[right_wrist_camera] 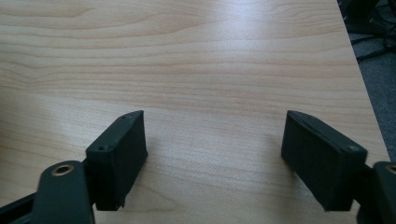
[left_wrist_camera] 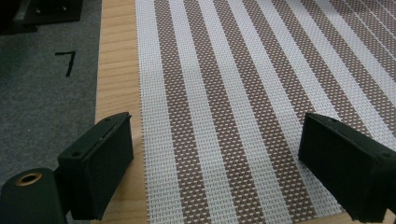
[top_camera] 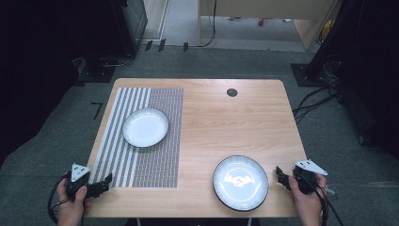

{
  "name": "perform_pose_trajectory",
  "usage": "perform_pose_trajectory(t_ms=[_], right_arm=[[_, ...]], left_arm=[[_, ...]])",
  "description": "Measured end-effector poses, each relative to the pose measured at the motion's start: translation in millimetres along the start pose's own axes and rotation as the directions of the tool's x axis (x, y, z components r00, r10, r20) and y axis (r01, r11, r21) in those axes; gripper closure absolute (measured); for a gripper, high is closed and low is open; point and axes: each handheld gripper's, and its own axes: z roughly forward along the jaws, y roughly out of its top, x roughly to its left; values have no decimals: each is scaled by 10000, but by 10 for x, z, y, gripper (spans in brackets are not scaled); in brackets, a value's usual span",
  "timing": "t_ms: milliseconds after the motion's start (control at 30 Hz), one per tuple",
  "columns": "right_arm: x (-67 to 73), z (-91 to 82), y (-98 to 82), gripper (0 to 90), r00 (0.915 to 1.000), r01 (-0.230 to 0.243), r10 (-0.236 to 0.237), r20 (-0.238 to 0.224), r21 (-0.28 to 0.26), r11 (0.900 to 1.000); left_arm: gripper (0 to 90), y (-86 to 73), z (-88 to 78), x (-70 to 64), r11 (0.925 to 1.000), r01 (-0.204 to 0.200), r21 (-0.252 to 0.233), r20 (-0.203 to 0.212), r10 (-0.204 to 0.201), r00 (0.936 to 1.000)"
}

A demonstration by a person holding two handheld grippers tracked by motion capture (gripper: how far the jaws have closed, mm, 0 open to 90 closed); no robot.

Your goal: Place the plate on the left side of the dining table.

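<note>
Two white plates lie on the wooden table (top_camera: 221, 117). One plate (top_camera: 145, 127) rests on a striped brown-and-white placemat (top_camera: 155, 160) at the left; the other plate (top_camera: 240, 182) sits on bare wood near the front right. My left gripper (top_camera: 104, 183) hovers at the placemat's front left corner, jaws wide open and empty; its own view shows the placemat (left_wrist_camera: 243, 107) between the jaws (left_wrist_camera: 215, 168). My right gripper (top_camera: 281, 176) is held just right of the front plate, open and empty, over bare wood (right_wrist_camera: 210, 70), with its midpoint (right_wrist_camera: 215, 158) above the table.
A small dark round grommet (top_camera: 232, 92) sits near the table's far edge. Grey carpet (top_camera: 47, 141) surrounds the table, with cables (top_camera: 315, 99) and dark stands at the right and back. A black mark (left_wrist_camera: 67, 61) is on the floor left of the table.
</note>
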Motion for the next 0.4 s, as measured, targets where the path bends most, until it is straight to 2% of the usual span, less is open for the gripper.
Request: perform_pose_trajectory(t_ms=[67, 400], right_arm=[[-7, 12, 7, 144, 9998, -140, 139, 163, 103, 9998], [-7, 14, 8, 142, 9997, -158, 156, 180, 122, 9998]], left_arm=[[100, 0, 0, 0, 10000, 3, 0, 2, -3, 10000], [100, 0, 0, 1, 10000, 3, -2, 5, -3, 10000]])
